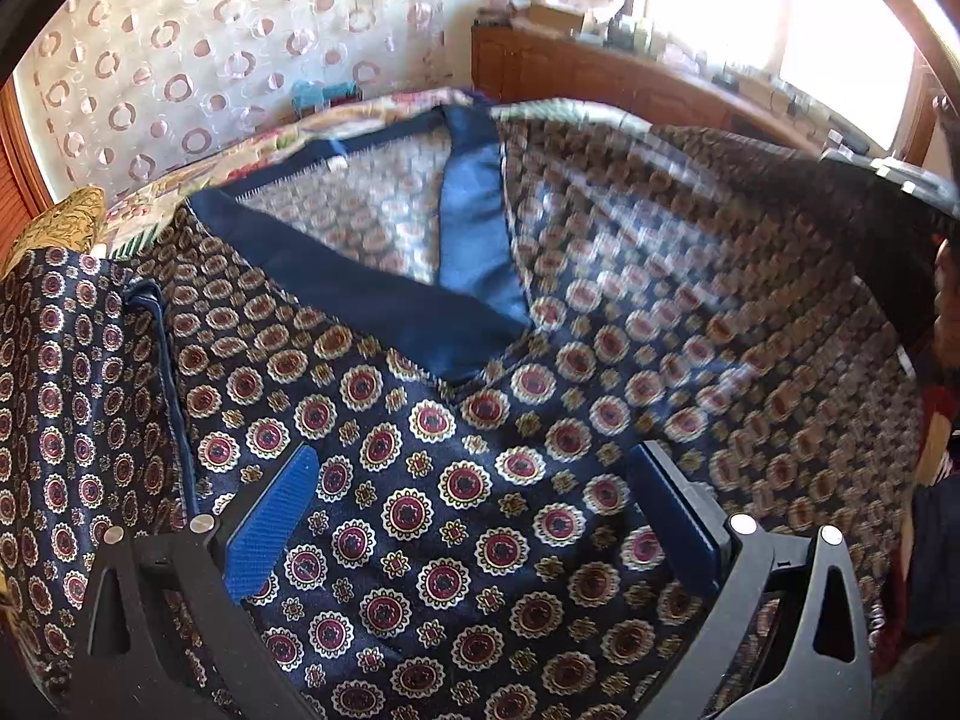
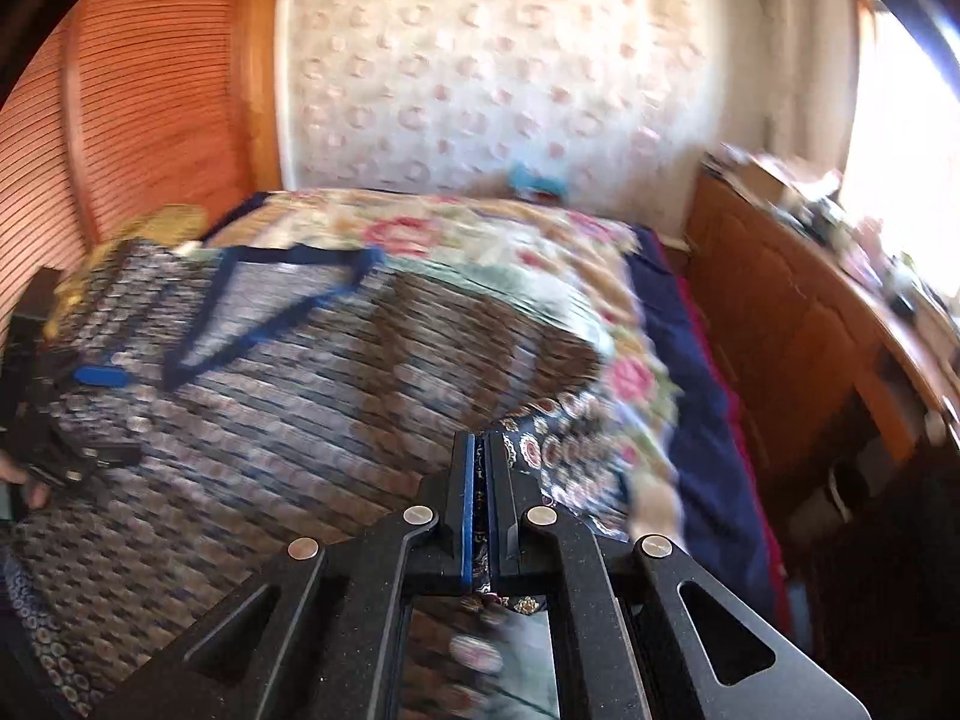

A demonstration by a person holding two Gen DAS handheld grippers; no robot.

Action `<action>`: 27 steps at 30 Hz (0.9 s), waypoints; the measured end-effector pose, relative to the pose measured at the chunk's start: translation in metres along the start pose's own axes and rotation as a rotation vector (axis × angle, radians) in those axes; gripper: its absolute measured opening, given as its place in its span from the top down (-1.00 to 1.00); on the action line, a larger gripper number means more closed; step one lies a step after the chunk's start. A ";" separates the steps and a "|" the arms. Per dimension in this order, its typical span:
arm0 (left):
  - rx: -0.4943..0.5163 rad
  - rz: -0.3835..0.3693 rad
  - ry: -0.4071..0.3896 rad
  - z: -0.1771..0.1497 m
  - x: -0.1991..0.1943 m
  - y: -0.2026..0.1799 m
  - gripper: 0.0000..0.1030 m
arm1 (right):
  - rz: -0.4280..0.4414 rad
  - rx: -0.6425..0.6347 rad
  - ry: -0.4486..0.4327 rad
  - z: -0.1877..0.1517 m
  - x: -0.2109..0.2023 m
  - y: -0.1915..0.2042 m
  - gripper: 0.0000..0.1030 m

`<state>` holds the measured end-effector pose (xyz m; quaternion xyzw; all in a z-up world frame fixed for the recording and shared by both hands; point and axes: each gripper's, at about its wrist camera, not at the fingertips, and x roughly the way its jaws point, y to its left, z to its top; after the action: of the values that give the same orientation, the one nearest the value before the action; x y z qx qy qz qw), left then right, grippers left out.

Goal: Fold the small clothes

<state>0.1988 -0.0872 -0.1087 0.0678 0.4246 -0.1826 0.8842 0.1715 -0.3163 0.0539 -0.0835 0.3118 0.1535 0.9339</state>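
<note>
A navy patterned top [image 1: 420, 510] with red and gold medallions and a plain blue V-neck band [image 1: 420, 324] lies on the bed. My left gripper [image 1: 474, 516] is open, its blue pads [image 1: 276, 522] wide apart just above the front of the top. My right gripper [image 2: 480, 504] is shut on an edge of the same top [image 2: 300, 420] and holds that side lifted; the cloth is motion-blurred. The left gripper also shows at the left of the right wrist view [image 2: 90, 396]. The right gripper shows at the far right of the left wrist view [image 1: 912, 180].
The top rests on a floral bedspread [image 2: 480, 240] over a blue sheet [image 2: 708, 420]. A wooden dresser [image 2: 810, 312] with clutter runs along the right under a bright window. A curtain with ring pattern [image 1: 210, 60] hangs behind. A gold pillow [image 1: 60, 222] lies at left.
</note>
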 end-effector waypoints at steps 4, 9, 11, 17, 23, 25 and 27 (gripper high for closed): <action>-0.026 -0.007 -0.109 0.000 -0.034 0.003 -1.00 | 0.097 -0.032 0.030 -0.002 0.010 0.027 0.95; -0.031 -0.002 -0.199 -0.004 -0.076 0.001 -1.00 | 0.156 -0.010 0.119 -0.026 0.032 0.030 0.93; -0.033 -0.006 -0.223 -0.004 -0.086 0.001 -1.00 | 0.144 -0.003 0.133 -0.032 0.033 0.024 0.79; -0.032 -0.013 -0.283 -0.009 -0.108 -0.009 -1.00 | 0.132 0.054 0.080 -0.025 0.011 0.007 0.00; -0.022 -0.031 -0.320 -0.012 -0.122 -0.023 -1.00 | 0.021 0.156 0.069 -0.027 -0.002 -0.032 -0.04; -0.014 -0.036 -0.324 -0.014 -0.124 -0.028 -1.00 | 0.015 0.213 0.096 -0.032 0.008 -0.047 -0.04; -0.012 -0.043 -0.319 -0.015 -0.123 -0.030 -1.00 | 0.016 0.245 0.123 -0.038 0.017 -0.057 -0.04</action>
<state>0.1061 -0.0786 -0.0220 0.0236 0.2812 -0.2074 0.9367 0.1830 -0.3755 0.0170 0.0245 0.3854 0.1162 0.9151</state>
